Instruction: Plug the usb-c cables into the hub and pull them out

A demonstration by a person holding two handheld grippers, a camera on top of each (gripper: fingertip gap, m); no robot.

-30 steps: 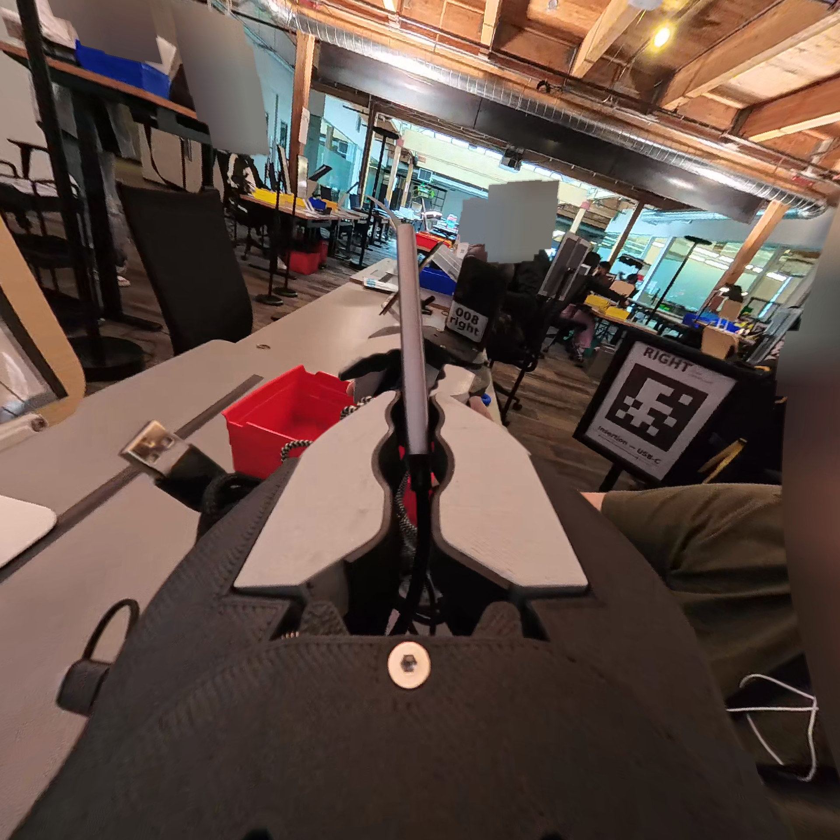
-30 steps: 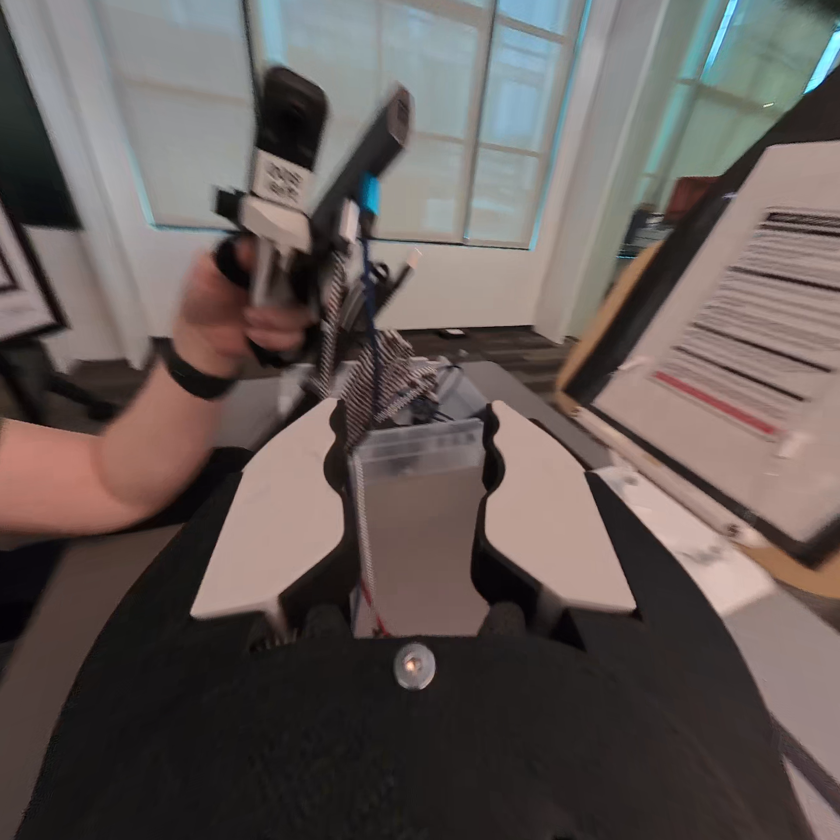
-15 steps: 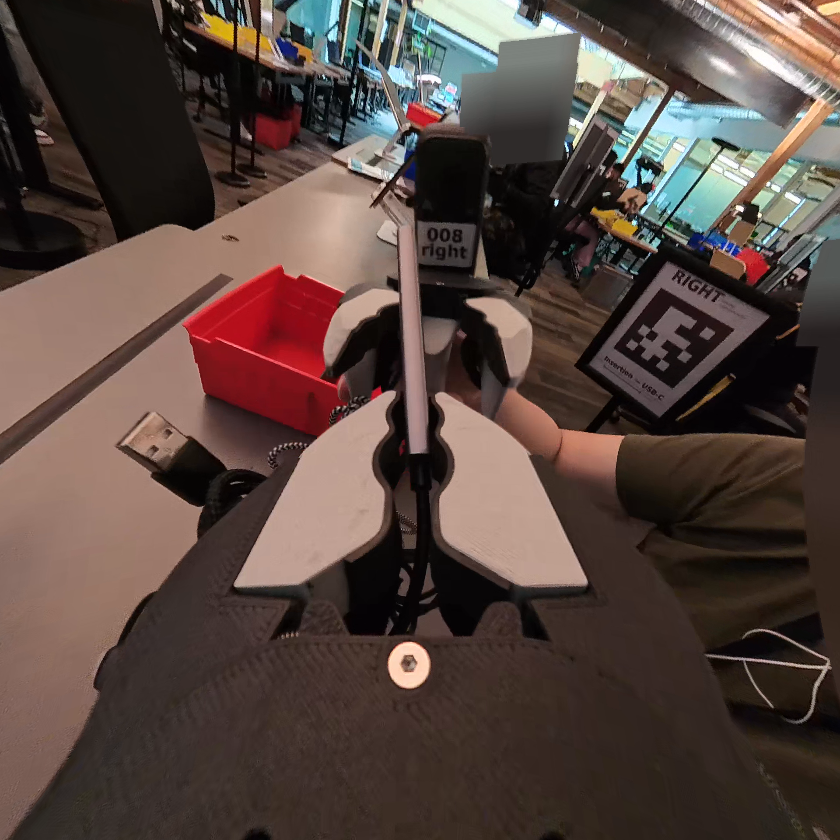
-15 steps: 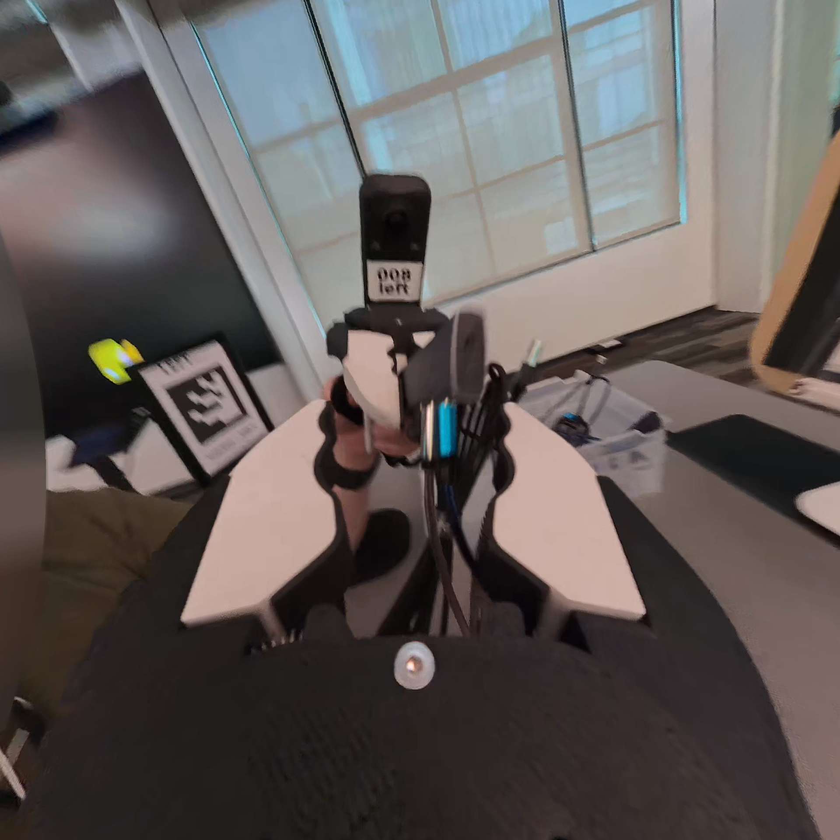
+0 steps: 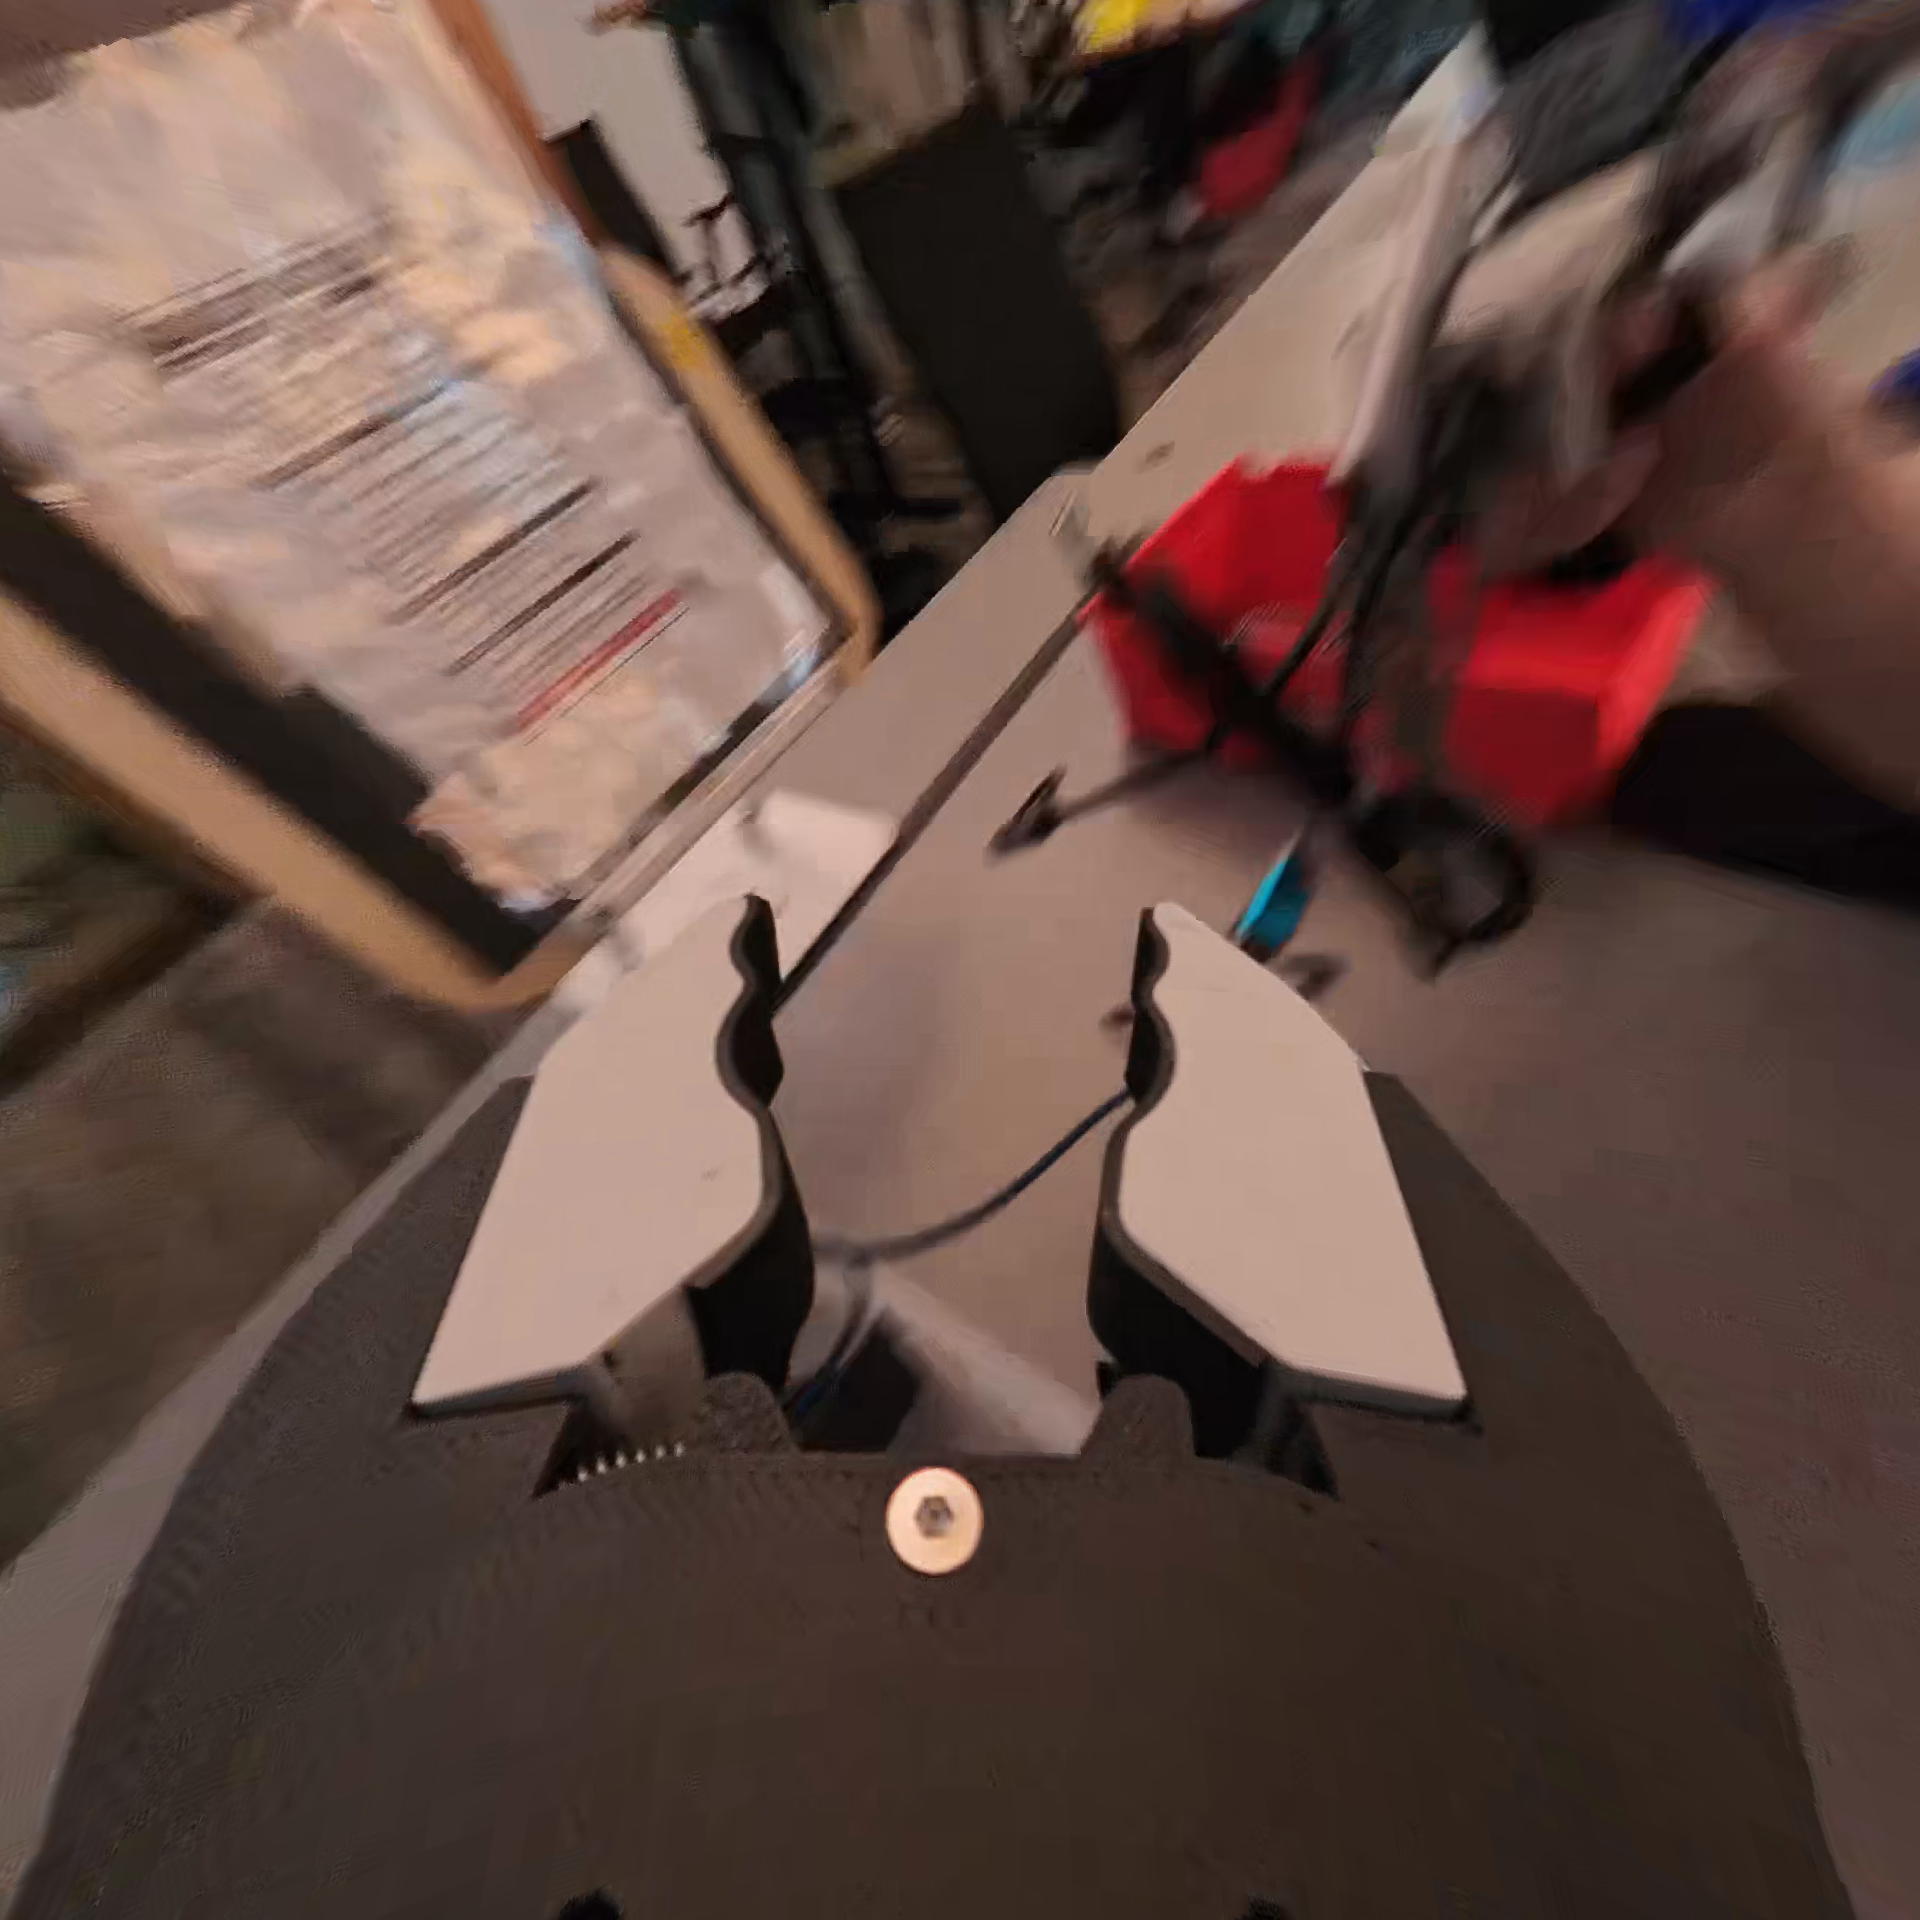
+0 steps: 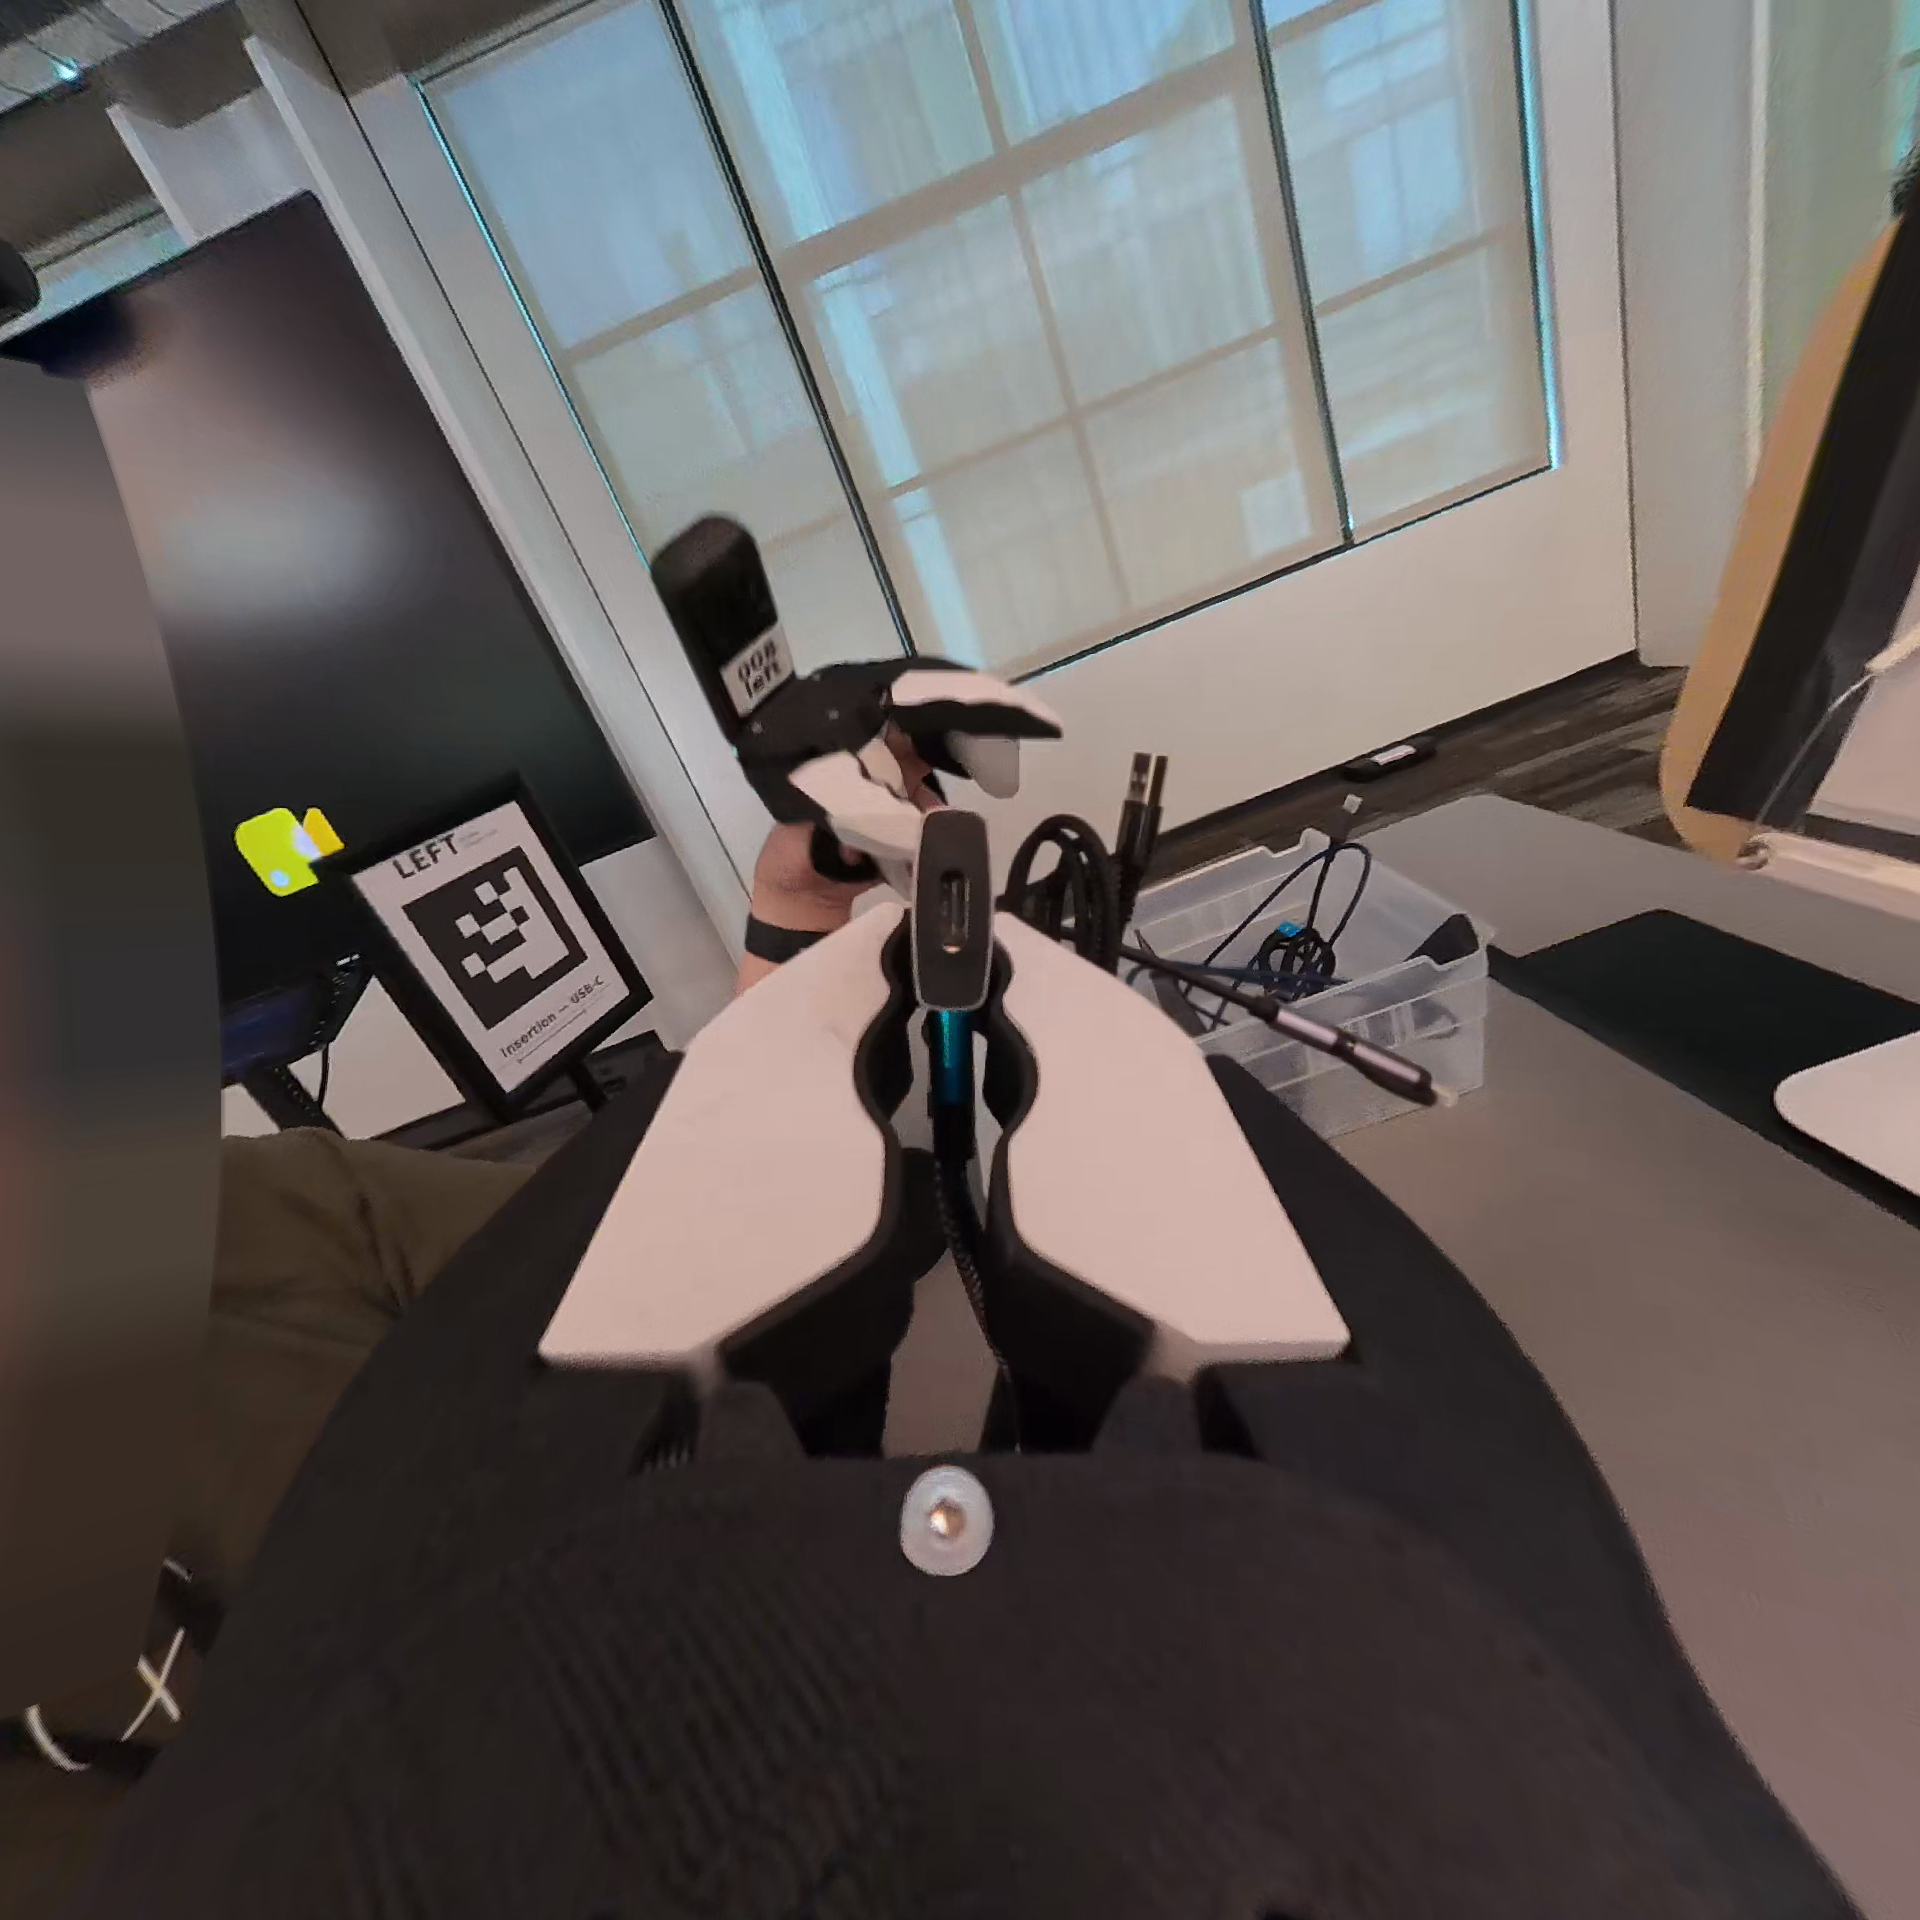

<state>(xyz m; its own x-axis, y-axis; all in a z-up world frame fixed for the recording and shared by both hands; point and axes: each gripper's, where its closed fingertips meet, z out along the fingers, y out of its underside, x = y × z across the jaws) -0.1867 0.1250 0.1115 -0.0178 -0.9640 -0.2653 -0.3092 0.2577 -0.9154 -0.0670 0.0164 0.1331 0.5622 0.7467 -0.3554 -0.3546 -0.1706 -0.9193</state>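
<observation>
Above the grey table, left gripper jaws wide (empty), right gripper jaws clamping the hub.

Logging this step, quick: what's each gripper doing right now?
Left gripper: open, nothing between its fingers.
Right gripper: shut on the slim dark-grey metal hub.

Ahead of my fingers and to the right I see a red bin on the grey table — blurred. Left of the fingers leans a wood-framed board. In the other view, a clear plastic tray sits right of the fingertips; a framed marker sign stands left — below a large window.
</observation>
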